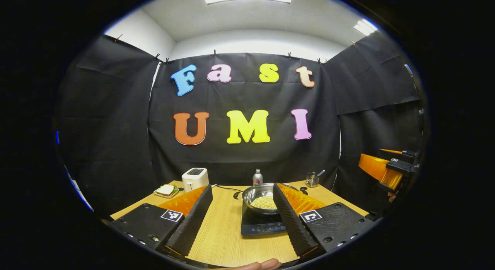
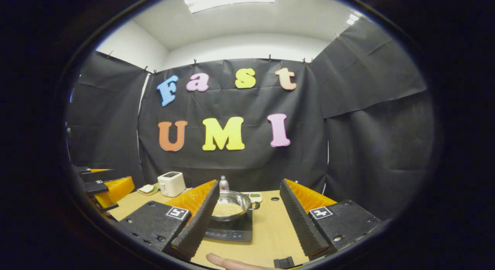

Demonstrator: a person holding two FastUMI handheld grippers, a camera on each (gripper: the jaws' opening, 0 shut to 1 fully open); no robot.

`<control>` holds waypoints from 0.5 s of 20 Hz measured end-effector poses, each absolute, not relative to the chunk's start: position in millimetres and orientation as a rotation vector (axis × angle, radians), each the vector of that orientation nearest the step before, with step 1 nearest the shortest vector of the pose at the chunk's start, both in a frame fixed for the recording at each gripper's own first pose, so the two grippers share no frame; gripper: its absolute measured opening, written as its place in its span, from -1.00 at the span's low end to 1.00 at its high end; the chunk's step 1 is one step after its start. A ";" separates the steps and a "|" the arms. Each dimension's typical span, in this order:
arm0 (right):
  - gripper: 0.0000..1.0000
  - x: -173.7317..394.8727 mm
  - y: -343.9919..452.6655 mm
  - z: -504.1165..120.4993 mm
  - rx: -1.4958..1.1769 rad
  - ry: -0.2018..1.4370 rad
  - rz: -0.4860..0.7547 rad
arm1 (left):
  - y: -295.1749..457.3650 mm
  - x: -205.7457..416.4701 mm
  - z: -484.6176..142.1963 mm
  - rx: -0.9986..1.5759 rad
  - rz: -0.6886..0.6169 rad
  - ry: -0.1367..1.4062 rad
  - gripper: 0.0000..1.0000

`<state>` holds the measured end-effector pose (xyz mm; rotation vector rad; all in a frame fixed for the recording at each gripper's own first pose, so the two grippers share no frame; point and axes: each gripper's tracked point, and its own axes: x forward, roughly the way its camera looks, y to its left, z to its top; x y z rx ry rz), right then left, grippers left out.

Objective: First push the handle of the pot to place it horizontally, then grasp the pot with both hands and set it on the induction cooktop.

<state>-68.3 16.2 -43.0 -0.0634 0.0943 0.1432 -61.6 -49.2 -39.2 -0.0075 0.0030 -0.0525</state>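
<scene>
Your left claw point(image 1: 241, 219) and right claw point(image 2: 247, 219) both hang spread apart with nothing between the fingers, back from the pot point(image 1: 260, 198), which sits on the induction cooktop point(image 1: 259, 225) on the tabletop point(image 1: 222, 231), grains inside.

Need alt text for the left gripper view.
A steel pot holding pale grains sits on the black induction cooktop on a wooden table, seen between the open left gripper. A white toaster stands behind.
</scene>
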 end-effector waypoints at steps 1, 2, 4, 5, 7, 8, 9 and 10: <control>0.92 -68.0 16.2 -43.5 -0.067 0.093 0.143 | -49.5 -61.6 -39.1 -0.008 -0.051 0.004 0.87; 0.92 -68.1 16.9 -45.1 -0.070 0.093 0.143 | -49.7 -62.0 -39.0 -0.011 -0.050 0.004 0.87; 0.96 -69.3 18.8 -46.8 -0.075 0.094 0.151 | -49.4 -60.6 -39.9 -0.015 -0.051 0.006 0.87; 0.92 -70.6 19.7 -47.0 -0.076 0.093 0.156 | -49.2 -60.9 -40.2 -0.016 -0.051 0.005 0.87; 0.96 -71.0 20.9 -48.6 -0.076 0.094 0.162 | -48.9 -62.4 -38.4 -0.017 -0.047 0.002 0.87; 0.92 -69.7 20.6 -50.3 -0.076 0.096 0.164 | -48.5 -62.5 -37.7 -0.018 -0.046 -0.001 0.87; 0.92 -70.0 20.3 -50.7 -0.076 0.098 0.164 | -48.9 -61.9 -37.1 -0.019 -0.046 -0.005 0.87; 0.92 -70.8 19.1 -51.3 -0.075 0.099 0.163 | -49.5 -62.5 -36.9 -0.020 -0.048 -0.008 0.87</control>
